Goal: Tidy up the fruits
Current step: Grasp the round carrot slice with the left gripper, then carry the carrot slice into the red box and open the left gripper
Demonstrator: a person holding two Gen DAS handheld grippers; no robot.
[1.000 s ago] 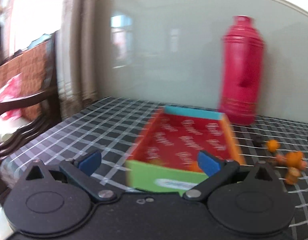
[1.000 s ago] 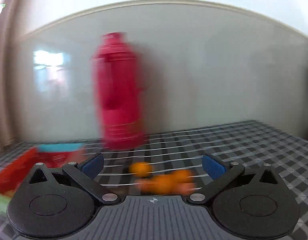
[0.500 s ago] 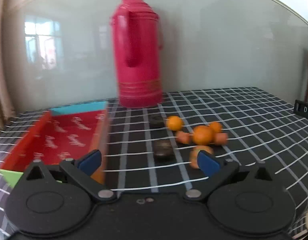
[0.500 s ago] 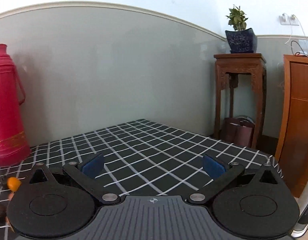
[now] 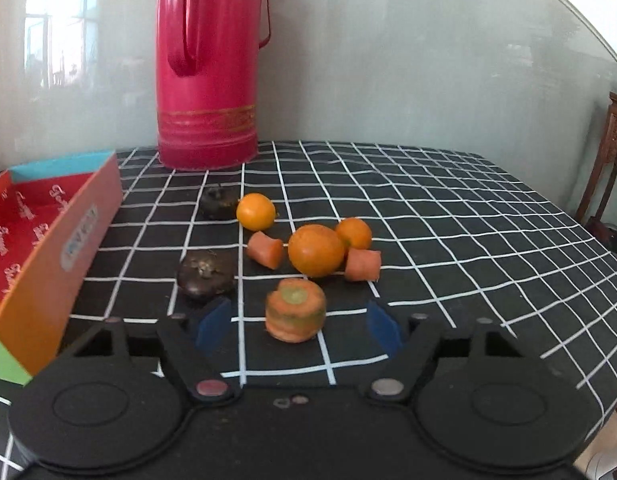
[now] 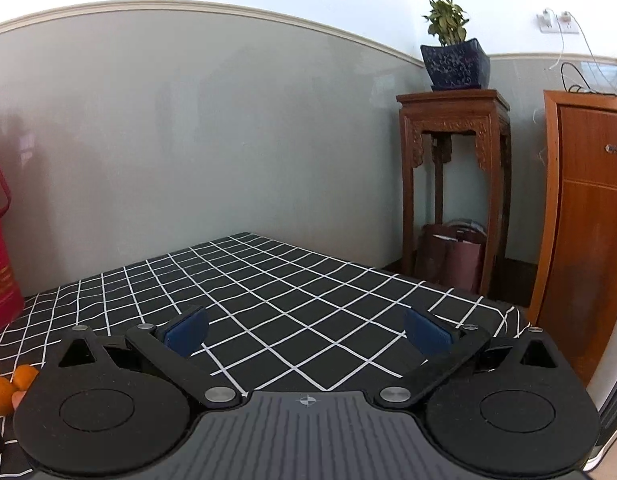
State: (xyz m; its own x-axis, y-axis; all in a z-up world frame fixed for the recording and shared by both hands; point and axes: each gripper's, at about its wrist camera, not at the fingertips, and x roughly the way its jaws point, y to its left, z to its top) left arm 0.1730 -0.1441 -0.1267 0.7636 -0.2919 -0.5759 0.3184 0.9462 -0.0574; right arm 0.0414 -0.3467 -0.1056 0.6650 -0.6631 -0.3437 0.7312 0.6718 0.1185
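Desk under black white-grid cloth, far edge against the wall. Tall red plastic thermos far left. Open red-lined cardboard box at left, likely the drop spot. Fruit cluster mid-desk: big orange, two small oranges, two dark round fruits, carrot pieces. Stubby carrot chunk sits nearest, between the jaws of the left gripper, which are closing, pads not yet touching it. Right gripper is spread wide, holding nothing, over bare cloth at right; plenty of free room there, near the desk's right edge.
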